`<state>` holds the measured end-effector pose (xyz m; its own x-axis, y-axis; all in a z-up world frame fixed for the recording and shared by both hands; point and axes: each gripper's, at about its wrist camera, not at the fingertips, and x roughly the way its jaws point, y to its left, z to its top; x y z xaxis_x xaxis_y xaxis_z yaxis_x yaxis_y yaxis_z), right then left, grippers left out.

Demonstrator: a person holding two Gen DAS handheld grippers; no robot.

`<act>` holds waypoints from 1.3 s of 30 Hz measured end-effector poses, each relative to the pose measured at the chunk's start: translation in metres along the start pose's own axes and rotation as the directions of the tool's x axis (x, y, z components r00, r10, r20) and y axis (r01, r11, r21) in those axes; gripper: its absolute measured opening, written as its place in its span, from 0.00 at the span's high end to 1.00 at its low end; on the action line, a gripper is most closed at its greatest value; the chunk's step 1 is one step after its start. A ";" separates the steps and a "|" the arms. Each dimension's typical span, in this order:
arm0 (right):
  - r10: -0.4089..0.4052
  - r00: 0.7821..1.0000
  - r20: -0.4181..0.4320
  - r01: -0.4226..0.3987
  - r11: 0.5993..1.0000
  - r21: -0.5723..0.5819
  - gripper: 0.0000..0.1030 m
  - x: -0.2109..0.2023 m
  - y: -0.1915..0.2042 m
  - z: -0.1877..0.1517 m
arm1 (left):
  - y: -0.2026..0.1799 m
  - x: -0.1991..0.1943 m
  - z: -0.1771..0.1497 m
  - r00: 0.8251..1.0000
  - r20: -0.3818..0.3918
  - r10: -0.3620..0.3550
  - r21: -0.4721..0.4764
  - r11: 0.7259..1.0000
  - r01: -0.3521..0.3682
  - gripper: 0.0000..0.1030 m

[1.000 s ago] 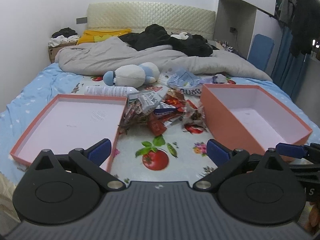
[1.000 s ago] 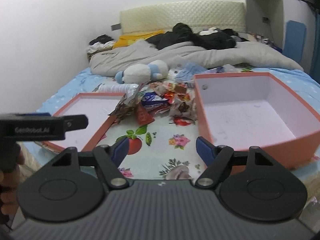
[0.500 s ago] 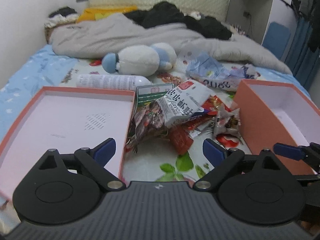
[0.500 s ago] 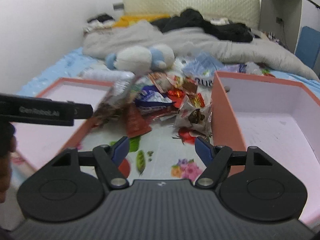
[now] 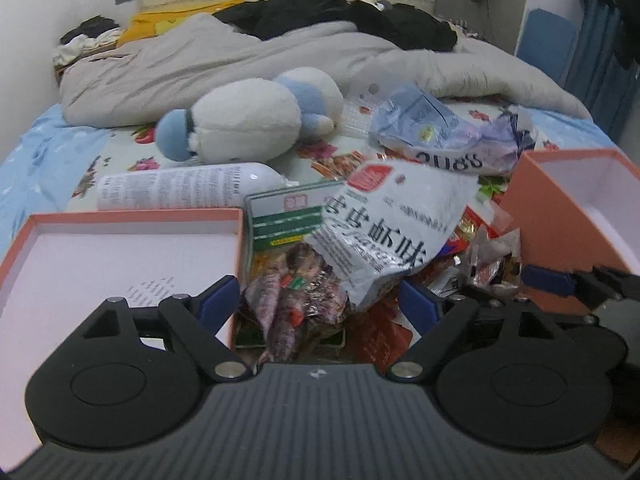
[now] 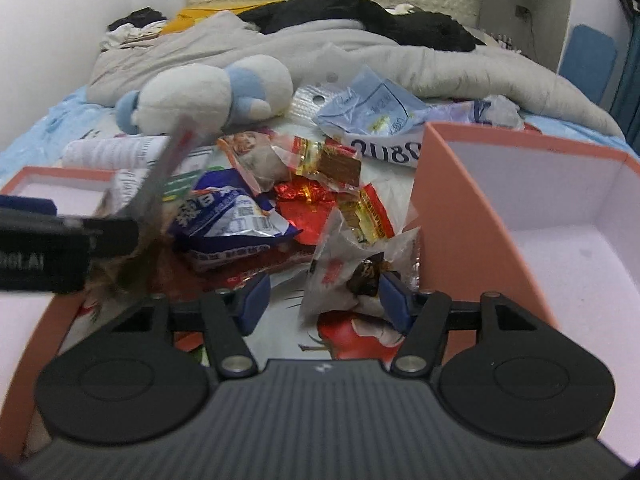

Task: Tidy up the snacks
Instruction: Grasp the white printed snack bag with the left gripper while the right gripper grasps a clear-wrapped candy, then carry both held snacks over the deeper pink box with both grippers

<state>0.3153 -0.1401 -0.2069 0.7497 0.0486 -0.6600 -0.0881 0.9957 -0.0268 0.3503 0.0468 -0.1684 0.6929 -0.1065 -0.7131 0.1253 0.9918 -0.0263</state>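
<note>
Centrally, crinkled foil snack packets (image 5: 384, 236) are heaped between two rigid salmon boxes (image 6: 520, 216); both the left claw (image 5: 320, 304) and right claw (image 6: 324, 300) are held agape, seemingly empty.

A: What can't you make out?
B: The left tongs (image 6: 72, 240) are blurred and cut by the frame edge in the right wrist view. They cover part of the brown snack packet (image 6: 132, 268).
A: And the boxes?
B: The deep orange box (image 5: 568, 216) runs off the right edge; the shallow tray (image 5: 120, 216) runs off the left.
</note>
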 end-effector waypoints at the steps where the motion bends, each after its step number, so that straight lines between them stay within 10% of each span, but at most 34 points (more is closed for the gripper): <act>1: -0.008 1.000 0.003 0.008 1.000 -0.016 0.39 0.004 0.003 -0.001 | -0.002 0.005 -0.001 1.000 -0.001 0.002 0.011 1.000 -0.002 0.16; 16: -0.053 0.999 0.012 0.053 0.999 0.012 0.68 0.018 0.010 -0.001 | 0.008 0.014 -0.012 0.999 0.040 0.021 0.016 1.000 -0.021 0.57; 39: 0.178 0.982 -0.060 -0.176 0.984 0.026 0.72 -0.112 -0.007 -0.042 | -0.019 -0.124 -0.070 1.000 0.003 0.002 -0.156 0.988 -0.002 0.62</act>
<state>0.2046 -0.1555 -0.1644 0.6817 0.2199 -0.6978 -0.2017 0.9733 0.1096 0.2123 0.0457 -0.1291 0.6953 -0.1044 -0.7111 0.0117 0.9909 -0.1341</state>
